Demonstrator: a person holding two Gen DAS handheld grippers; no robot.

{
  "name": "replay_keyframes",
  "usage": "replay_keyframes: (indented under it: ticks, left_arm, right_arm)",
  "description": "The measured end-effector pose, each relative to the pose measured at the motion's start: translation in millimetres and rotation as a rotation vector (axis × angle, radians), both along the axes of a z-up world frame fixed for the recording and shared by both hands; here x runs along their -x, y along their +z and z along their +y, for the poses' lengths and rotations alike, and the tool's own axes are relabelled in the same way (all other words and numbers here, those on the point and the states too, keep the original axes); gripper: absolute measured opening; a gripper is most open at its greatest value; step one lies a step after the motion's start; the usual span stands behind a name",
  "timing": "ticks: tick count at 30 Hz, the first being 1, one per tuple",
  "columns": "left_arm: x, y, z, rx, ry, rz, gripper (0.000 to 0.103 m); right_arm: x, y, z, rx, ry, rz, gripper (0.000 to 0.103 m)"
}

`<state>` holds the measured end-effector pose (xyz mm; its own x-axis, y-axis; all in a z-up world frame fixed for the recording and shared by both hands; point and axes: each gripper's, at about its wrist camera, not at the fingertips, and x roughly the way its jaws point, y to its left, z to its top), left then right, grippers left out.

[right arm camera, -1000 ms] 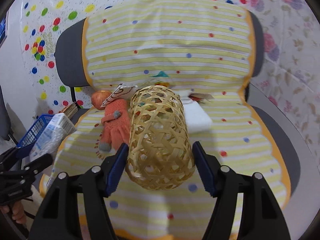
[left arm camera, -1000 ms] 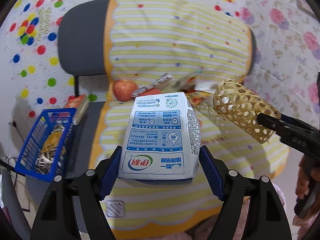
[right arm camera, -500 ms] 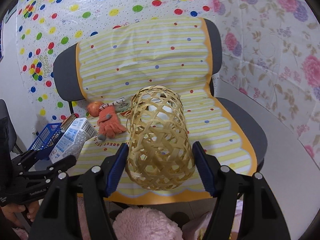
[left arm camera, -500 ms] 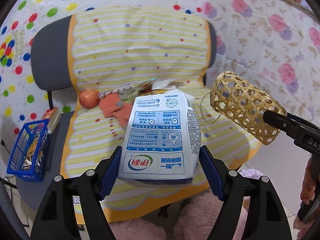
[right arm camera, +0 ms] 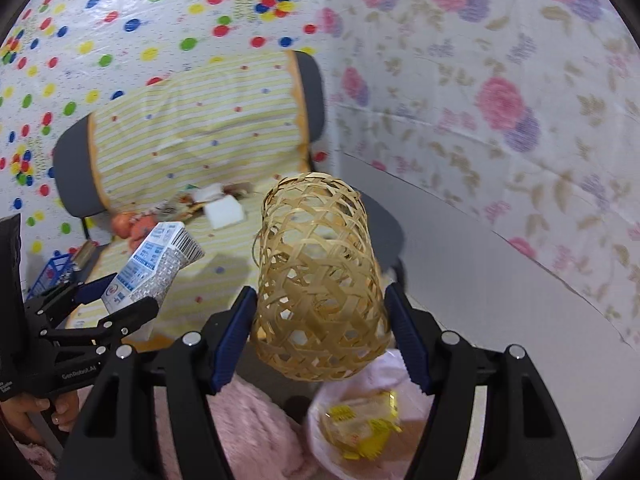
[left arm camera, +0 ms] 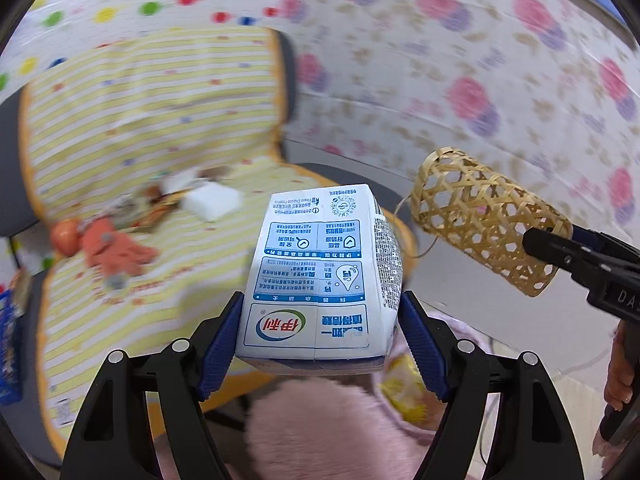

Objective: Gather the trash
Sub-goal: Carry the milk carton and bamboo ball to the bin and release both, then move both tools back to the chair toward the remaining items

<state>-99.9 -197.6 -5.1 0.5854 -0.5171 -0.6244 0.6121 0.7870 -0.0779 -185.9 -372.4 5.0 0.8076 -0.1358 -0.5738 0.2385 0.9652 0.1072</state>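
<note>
The left tongs (left arm camera: 320, 332) grip a milk carton (left arm camera: 320, 276) across its width, so its long axis runs forward along the fingers. The right tongs (right arm camera: 320, 324) grip a woven bamboo basket (right arm camera: 318, 276) in the same manner. A pink bag (right arm camera: 360, 412) with yellow wrappers inside lies on the floor, directly below the right tongs and below-right of the left ones. The right hand seems nearer to it.
</note>
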Motion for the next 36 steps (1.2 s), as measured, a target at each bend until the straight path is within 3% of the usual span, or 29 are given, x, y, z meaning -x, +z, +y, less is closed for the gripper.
replay_keyframes:
  ticks: [5,13,16,18,22,30,36]
  left_arm:
    - [15.3,-15.3,-45.0,-0.014,-0.125,0.025,0.076]
    - [22.8,-35.4,-97.8,-0.066,-0.231,0.057,0.076]
    - [21.5,-42.7,-113.0,-0.109,-0.260,0.064,0.085]
    - [20.7,-48.7,-118.1,-0.140,-0.247,0.057,0.089]
    - [17.0,-56.3,-113.0,-0.180,-0.224,0.070,0.089]
    - [5.4,-51.8,-71.3,-0.164,-0.119,0.084,0.089]
    - [-2.7,-40.0,-32.4,-0.170,-0.007,0.045,0.089]
  right_arm:
    - [29.8,-16.9,-24.5,-0.012,-0.103,0.044,0.066]
    - [51.5,-38.0,-52.3,-0.040,-0.189,0.080,0.066]
    - [48.7,-50.7,-67.0,-0.076,-0.208,0.086,0.067]
    - [47.0,-60.1,-74.0,-0.102,-0.227,0.105,0.073]
    - [49.2,-67.2,-81.4,-0.112,-0.248,0.121,0.073]
    - [42.3,-57.2,-77.2,-0.089,-0.220,0.110,0.073]
    - [27.8,-45.1,-55.9,-0.071,-0.146,0.092,0.073]
